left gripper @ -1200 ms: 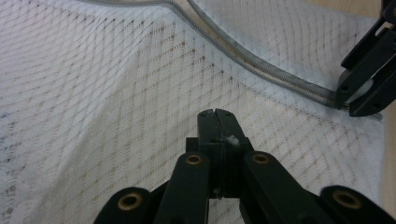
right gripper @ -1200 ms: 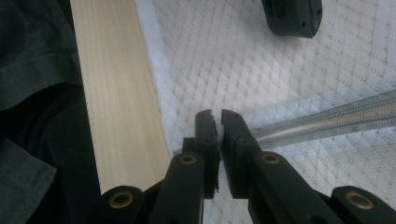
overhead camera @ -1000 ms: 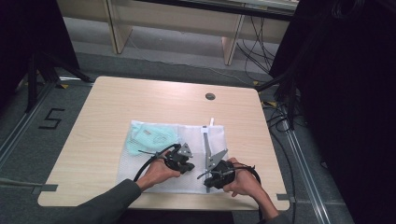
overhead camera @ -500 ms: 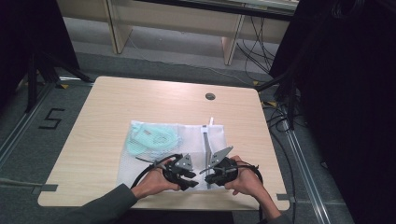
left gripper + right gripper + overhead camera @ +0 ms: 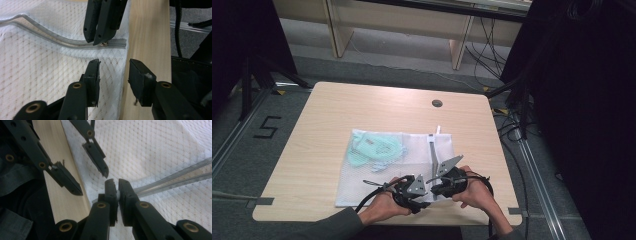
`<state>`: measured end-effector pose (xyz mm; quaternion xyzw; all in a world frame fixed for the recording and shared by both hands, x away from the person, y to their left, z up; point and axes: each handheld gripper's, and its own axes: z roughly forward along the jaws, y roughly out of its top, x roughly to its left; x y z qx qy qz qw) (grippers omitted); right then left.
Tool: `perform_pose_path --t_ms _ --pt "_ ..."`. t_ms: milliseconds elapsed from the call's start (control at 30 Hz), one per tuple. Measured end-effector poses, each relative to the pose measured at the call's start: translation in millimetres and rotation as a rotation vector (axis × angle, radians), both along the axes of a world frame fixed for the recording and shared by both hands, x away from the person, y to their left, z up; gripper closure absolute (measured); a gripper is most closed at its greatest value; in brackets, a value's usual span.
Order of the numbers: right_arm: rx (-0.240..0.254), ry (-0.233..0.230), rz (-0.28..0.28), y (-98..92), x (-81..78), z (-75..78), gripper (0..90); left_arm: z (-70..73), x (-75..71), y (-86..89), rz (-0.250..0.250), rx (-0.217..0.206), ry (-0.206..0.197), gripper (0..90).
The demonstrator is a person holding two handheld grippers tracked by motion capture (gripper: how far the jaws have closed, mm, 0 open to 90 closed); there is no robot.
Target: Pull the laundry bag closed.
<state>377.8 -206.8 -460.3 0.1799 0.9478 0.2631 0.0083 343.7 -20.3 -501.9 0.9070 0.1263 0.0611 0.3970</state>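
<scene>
Our left gripper (image 5: 113, 75) has just been opening; its jaws stand apart with nothing pinched, one pad over the white mesh bag (image 5: 37, 75), the other over the table (image 5: 147, 32) edge. At 12 o'clock from it in the left gripper view, our right gripper (image 5: 98, 41) is clamped on the grey zipper (image 5: 117, 43) end, by the small brass pull.

In the right gripper view, our right jaws are closed tight on the zipper tape, which runs off toward 2 o'clock; the left gripper hangs spread at 11 o'clock.

From the high view, both grippers sit at the bag's near right corner. The bag lies flat mid-table, with a mint-green garment (image 5: 374, 149) inside at 11 o'clock from the grippers.
</scene>
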Motion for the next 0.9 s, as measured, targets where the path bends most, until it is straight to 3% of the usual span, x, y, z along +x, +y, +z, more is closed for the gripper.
perform_pose_path --t_ms 33,67,100,133,200,267,300,400,467,533,767,900 --pt "-0.002 -0.008 -0.001 -0.3 0.4 -0.1 86.6 -1.7 -1.6 -2.2 0.012 -0.023 0.009 61.8" --pt "-0.001 -0.007 -0.002 -0.5 0.3 0.0 86.6 -1.2 -0.1 -2.0 -0.004 0.011 -0.011 62.3" --pt "0.001 -0.005 0.000 -0.6 0.5 0.0 86.6 -3.2 -2.0 -4.9 0.011 -0.019 0.003 62.7" --pt "0.001 -0.005 -0.002 -0.6 0.6 0.0 86.6 -2.5 -0.5 -4.8 -0.007 0.011 -0.015 63.4" --pt "0.001 -0.002 -0.004 -0.3 0.8 -0.1 86.6 -3.7 -1.1 -7.7 0.002 0.010 -0.021 64.6" --pt "-0.001 0.002 -0.005 -0.5 1.4 0.5 86.5 -3.4 -1.1 -9.0 0.015 0.038 -0.062 71.0" --pt "-0.001 0.002 -0.005 -0.5 1.4 0.5 86.5 -2.4 -0.6 -8.6 -0.004 0.064 -0.065 71.0" --pt "0.001 -0.002 -0.012 -0.9 1.8 0.4 86.6 -2.6 -1.9 -10.6 0.002 0.077 -0.084 79.3" --pt "0.000 -0.009 -0.016 -1.2 2.6 1.0 86.6 -4.0 -4.4 -12.6 0.007 0.055 -0.086 85.0" --pt "0.001 -0.010 -0.017 -2.0 3.2 1.1 86.5 -1.8 -2.1 -12.3 -0.054 0.083 -0.117 87.3" --pt "-0.002 -0.008 -0.017 -3.0 4.7 -1.9 86.5 -2.4 -5.1 -11.9 -0.048 0.085 -0.101 88.3" --pt "-0.010 -0.002 -0.008 -3.5 6.5 -4.9 86.6 -1.8 -4.4 -11.2 -0.066 0.092 -0.118 88.4"
